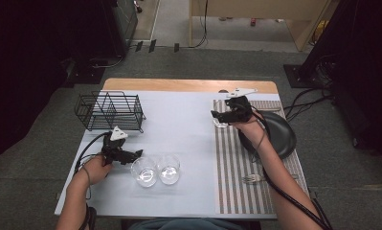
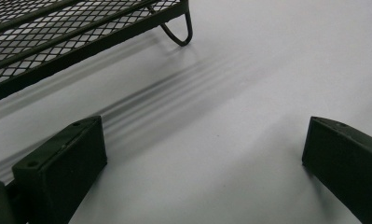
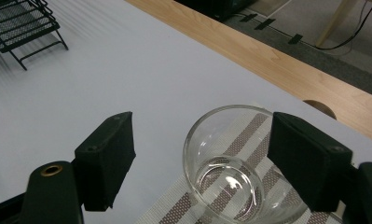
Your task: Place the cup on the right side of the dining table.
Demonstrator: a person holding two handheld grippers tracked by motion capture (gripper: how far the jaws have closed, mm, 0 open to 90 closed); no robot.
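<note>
A clear glass [image 3: 225,163] is seen on the striped mat [image 3: 249,135], at about 1 o'clock on the table [image 1: 179,120]. It stands between the spread jaws of the right gripper [image 1: 216,116], unpinched. The jaws of the left gripper [image 1: 131,155] are spread over bare table, with the wire rack [image 2: 58,37] at their 11 o'clock.

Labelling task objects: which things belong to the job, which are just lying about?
In play: right gripper; small clear glass tumbler between its jaws.
Lying about: two more clear glasses; black wire rack; black round plate; silver fork; striped placemat.
</note>
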